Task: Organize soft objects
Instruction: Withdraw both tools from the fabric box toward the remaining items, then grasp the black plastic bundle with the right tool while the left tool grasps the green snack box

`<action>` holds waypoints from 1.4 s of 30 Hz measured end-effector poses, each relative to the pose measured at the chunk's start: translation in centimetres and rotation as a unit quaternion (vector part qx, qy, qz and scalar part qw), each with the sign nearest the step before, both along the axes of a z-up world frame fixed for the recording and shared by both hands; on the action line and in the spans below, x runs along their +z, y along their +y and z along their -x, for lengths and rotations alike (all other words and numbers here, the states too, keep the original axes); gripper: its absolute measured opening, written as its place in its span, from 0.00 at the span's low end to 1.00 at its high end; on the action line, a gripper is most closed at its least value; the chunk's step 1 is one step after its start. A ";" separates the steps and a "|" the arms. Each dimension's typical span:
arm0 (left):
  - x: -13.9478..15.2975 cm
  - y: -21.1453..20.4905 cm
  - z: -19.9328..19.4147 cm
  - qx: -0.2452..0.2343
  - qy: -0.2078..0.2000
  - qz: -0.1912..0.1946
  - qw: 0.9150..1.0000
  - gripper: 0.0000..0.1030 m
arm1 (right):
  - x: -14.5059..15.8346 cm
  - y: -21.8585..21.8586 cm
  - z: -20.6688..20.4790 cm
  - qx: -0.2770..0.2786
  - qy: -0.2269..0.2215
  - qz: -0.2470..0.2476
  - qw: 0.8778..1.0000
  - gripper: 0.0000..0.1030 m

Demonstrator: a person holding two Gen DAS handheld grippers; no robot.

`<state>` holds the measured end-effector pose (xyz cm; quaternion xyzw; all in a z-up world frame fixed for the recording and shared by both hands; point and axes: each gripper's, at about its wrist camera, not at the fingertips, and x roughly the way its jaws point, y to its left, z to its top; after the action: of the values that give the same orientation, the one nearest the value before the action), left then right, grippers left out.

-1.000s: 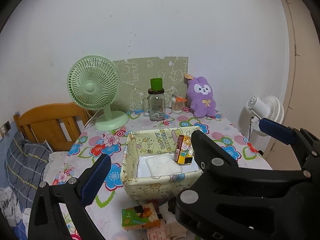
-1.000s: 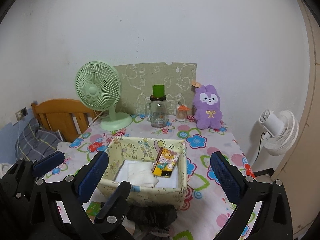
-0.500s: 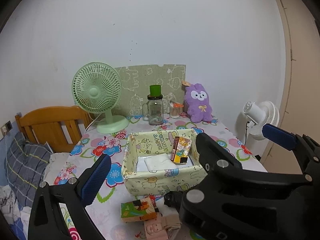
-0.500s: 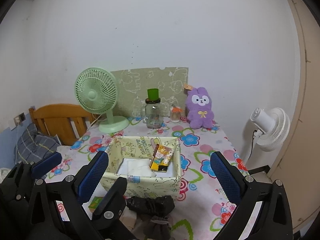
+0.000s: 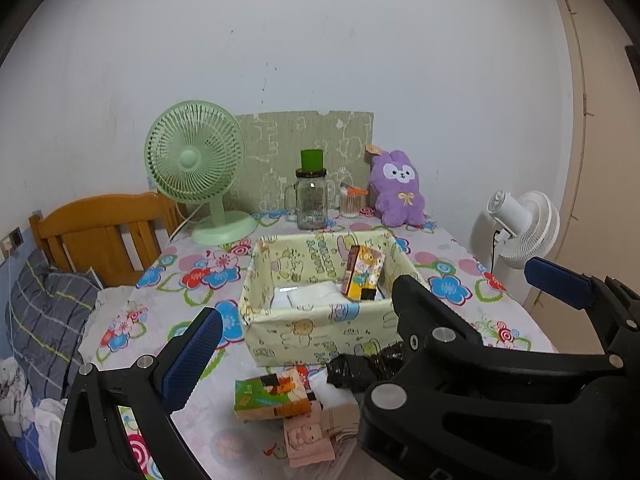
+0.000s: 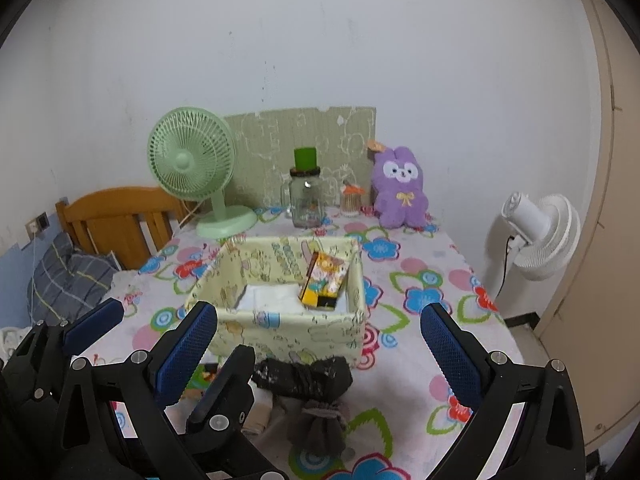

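- The left gripper point(image 5: 368, 316), black-framed with blue textured pads, hangs above the near edge of the flower-patterned tablecloth point(image 5: 168, 292); its fingers are spread wide with nothing between them
- The right gripper point(image 6: 320, 340) is likewise spread wide and empty, held above the near part of the table; in the left wrist view its black frame fills the lower right
- A pale yellow fabric storage box printed with cartoon animals point(image 6: 280, 332) sits in the middle of the table
- Inside the box a folded white cloth point(image 6: 268, 298) lies flat on the bottom, and a small orange-and-yellow cartoon carton point(image 6: 324, 280) leans tilted against the right inner wall
- A crumpled black fabric bundle point(image 6: 304, 376) lies on the tablecloth touching the front wall of the box, between the right gripper's fingers in its own view
- A grey drawstring pouch point(image 6: 322, 426) lies just in front of the black bundle
- A green-and-orange printed packet point(image 5: 272, 396) lies in front of the box's left corner, with a pink printed packet point(image 5: 306, 438) just beside it, nearer the camera
- At the back stand a mint-green desk fan point(image 5: 196, 168), a glass jar with a green lid point(image 5: 311, 196) and a purple plush rabbit point(image 5: 398, 190) against the wall
- A white floor fan point(image 6: 540, 236) stands off the table's right side
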<state>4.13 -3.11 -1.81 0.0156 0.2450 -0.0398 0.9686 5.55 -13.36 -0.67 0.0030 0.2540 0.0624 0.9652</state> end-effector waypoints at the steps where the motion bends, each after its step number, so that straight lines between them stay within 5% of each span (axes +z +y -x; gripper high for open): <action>1: -0.3 0.0 0.0 -0.002 -0.001 0.001 1.000 1.00 | -0.3 0.0 0.1 0.000 0.000 0.000 1.000 1.00; 23: -5.3 0.3 0.0 0.010 0.029 -0.003 1.000 0.98 | -6.4 0.3 -0.1 0.000 0.033 -0.013 0.999 1.00; 42: -8.6 3.2 -3.4 0.061 0.093 -0.006 0.994 0.81 | -9.7 2.1 -3.1 0.001 0.080 -0.013 0.997 1.00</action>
<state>7.52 0.06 -10.36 0.0029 0.3349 0.0193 0.9421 8.66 -11.26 -10.41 0.0200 0.3298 0.0664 0.9415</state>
